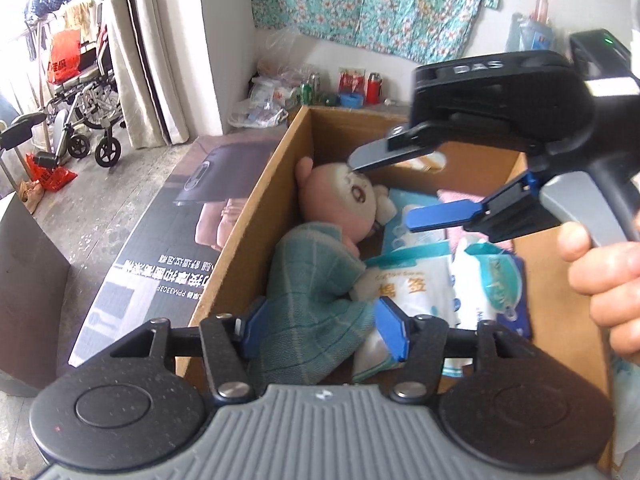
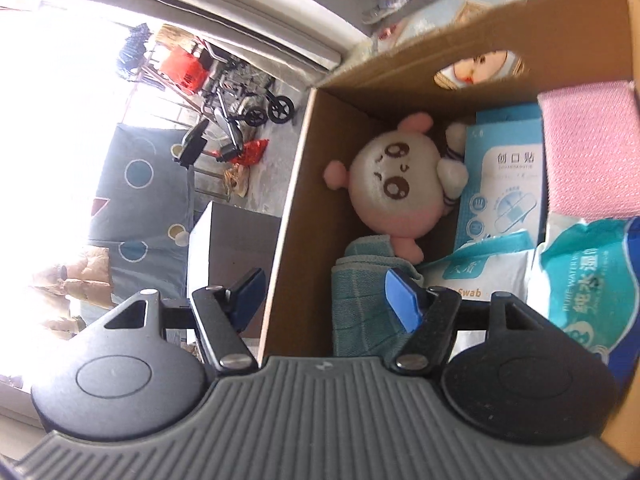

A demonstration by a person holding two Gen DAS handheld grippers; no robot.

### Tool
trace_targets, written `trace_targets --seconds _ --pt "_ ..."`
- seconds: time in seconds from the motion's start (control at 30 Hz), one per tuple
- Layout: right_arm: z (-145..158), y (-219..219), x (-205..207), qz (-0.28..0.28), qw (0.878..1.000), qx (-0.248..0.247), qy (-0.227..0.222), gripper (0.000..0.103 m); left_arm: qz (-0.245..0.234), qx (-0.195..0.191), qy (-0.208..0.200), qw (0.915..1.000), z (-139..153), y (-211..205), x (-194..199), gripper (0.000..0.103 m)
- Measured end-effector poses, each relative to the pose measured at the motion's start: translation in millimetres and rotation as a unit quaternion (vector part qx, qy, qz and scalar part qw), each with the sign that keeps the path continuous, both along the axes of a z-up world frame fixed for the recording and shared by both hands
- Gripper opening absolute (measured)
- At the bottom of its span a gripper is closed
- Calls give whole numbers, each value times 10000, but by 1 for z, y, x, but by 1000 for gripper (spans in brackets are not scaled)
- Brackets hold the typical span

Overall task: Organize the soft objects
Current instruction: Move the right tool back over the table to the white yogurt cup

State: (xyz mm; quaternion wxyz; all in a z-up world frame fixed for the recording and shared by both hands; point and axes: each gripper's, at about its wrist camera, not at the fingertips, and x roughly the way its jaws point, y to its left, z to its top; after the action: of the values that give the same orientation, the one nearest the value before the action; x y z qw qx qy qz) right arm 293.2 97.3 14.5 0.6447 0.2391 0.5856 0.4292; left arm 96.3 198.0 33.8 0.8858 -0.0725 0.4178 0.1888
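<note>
A cardboard box (image 1: 256, 200) holds a pink and white plush toy (image 1: 344, 200), a folded teal checked cloth (image 1: 316, 288), packs of swabs (image 1: 412, 284) and wet wipes (image 1: 492, 276). My left gripper (image 1: 324, 328) is shut on the teal cloth at the box's near end. My right gripper (image 1: 380, 190) hovers open and empty above the plush toy. In the right wrist view the plush toy (image 2: 400, 184), teal cloth (image 2: 360, 300), a blue plaster box (image 2: 504, 184) and a pink cloth (image 2: 588, 152) lie in the box (image 2: 296, 184); the right gripper (image 2: 326, 300) straddles the box's left wall.
The box stands on a printed flat carton (image 1: 168, 232). A wheelchair (image 1: 84, 112) and a red bag (image 1: 52, 172) are on the concrete floor at left. Bottles and cans (image 1: 344, 88) line the back wall under a floral cloth (image 1: 372, 4).
</note>
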Motion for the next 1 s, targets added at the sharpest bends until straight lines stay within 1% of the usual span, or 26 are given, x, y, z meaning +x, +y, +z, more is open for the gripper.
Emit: trace_targets --seconds 0.1,0.2,0.27,0.33,0.37,0.43,0.53,0.67,0.8,0.9,1.0 --pt "24 -42 -15 -151 9984 186 -518 75 -151 -24 -249 9996 10 -16 -13 64" --pt "38 -86 -37 -276 9942 189 -1018 79 -387 2 -438 9983 16 -41 -23 65" --pt "43 -119 -51 -399 9907 92 -1297 80 -555 -41 -573 9968 19 -62 -27 69" --pt "45 -154 -61 -559 9867 -14 -1528 81 -758 -57 -724 9945 22 -82 -33 75" --pt "46 -173 -66 -696 9842 -92 -1625 81 -846 -56 -793 9932 23 -93 -35 76" --pt "48 -210 -75 -932 9793 -194 -1788 82 -1063 -60 -938 9899 23 -117 -39 83" --pt "46 -268 -89 -1346 9685 -495 -2037 84 -1418 -88 -1105 9837 23 -151 -44 90" --pt "40 -338 -108 -1734 9519 -1073 -2288 85 -1878 -246 -1163 9750 15 -192 -45 94" --pt "30 -401 -126 -2074 9362 -1530 -2389 85 -2264 -306 -1126 9670 0 -230 -44 95" --pt "24 -440 -140 -2291 9280 -1770 -2346 85 -2506 -367 -1111 9610 -11 -254 -44 96" --pt "12 -466 -152 -2418 9239 -1931 -2250 85 -2719 -433 -1104 9550 -23 -278 -43 96"
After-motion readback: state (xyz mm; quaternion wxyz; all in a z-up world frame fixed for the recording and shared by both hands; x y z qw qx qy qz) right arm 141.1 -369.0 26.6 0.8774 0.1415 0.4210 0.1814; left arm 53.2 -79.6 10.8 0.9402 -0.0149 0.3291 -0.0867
